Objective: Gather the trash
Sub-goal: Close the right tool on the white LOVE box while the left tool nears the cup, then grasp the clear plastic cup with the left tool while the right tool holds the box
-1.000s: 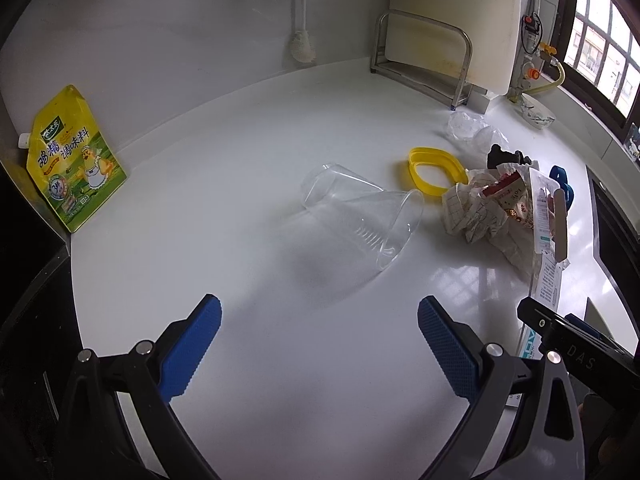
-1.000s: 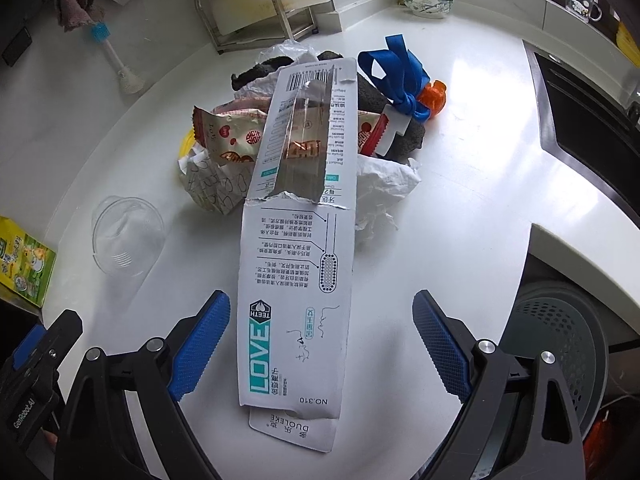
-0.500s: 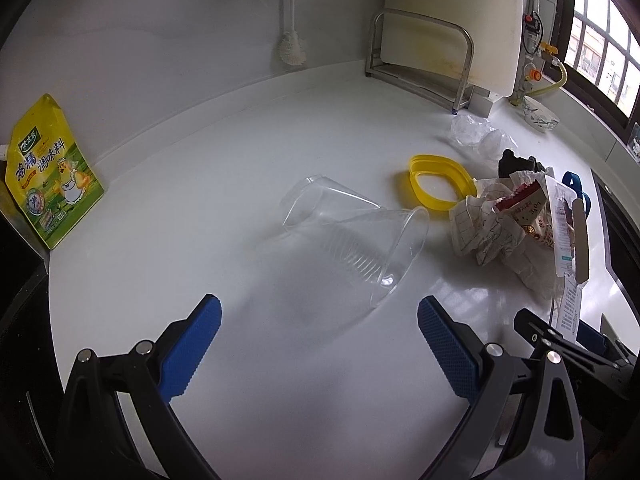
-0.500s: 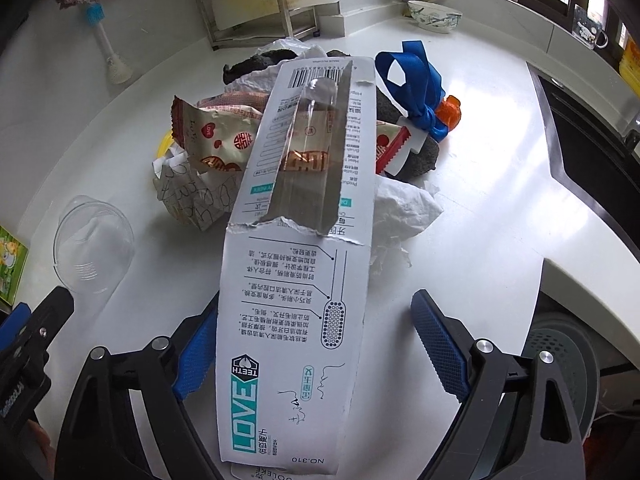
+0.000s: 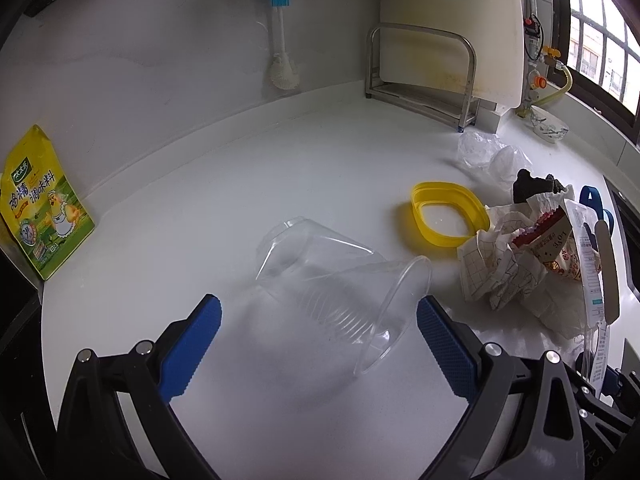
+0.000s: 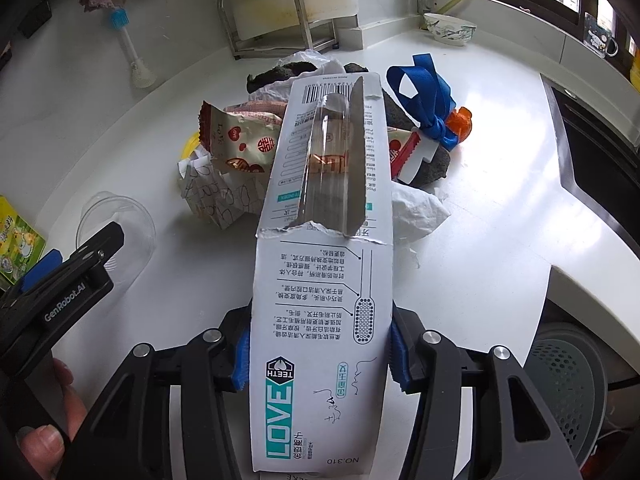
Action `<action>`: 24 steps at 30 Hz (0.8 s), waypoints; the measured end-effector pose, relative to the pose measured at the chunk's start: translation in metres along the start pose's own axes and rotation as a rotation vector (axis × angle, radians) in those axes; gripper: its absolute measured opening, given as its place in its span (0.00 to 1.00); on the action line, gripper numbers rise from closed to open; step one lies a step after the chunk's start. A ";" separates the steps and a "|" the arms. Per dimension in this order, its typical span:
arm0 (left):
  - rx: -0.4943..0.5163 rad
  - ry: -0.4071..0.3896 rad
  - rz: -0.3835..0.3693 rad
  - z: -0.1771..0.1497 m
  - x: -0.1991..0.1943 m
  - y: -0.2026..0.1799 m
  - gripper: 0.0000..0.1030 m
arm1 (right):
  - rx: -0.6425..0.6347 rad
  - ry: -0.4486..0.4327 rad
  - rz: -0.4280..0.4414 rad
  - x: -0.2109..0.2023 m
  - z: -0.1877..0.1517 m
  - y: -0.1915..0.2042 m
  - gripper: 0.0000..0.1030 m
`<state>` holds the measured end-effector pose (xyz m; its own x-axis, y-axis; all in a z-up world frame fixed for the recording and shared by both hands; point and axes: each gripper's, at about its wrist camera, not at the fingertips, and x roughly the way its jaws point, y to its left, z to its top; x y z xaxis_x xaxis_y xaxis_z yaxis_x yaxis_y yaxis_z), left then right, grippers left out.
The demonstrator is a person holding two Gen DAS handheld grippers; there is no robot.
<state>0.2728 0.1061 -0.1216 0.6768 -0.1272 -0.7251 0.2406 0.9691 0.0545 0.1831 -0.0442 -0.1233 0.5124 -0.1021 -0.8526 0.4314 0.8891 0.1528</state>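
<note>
Jaws wide on left gripper [image 5: 318, 316], straddling clear plastic cup [image 5: 348, 300] lying tipped on desk [image 5: 240, 184], pads not touching. Thin, crushable, slick; best pinched lightly mid-body. Jaws on right gripper [image 6: 320, 356] just closing, pressing edges of torn toothbrush pack [image 6: 324, 280], pointing 12 o'clock over trash pile [image 6: 240, 160]. Light, floppy card; bows if squeezed.

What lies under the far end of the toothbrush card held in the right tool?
Under the toothbrush card: a red-and-white snack wrapper, crumpled paper and a white tissue. What sits directly beneath its middle is covered.
</note>
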 end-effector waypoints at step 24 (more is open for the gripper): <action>0.012 0.072 -0.017 -0.007 0.006 0.007 0.08 | -0.011 -0.018 0.040 -0.015 -0.002 -0.005 0.49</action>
<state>0.2739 0.1134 -0.1304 0.6204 -0.1280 -0.7737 0.2606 0.9642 0.0494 0.1717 -0.0465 -0.1121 0.5427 -0.0740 -0.8367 0.4019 0.8976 0.1812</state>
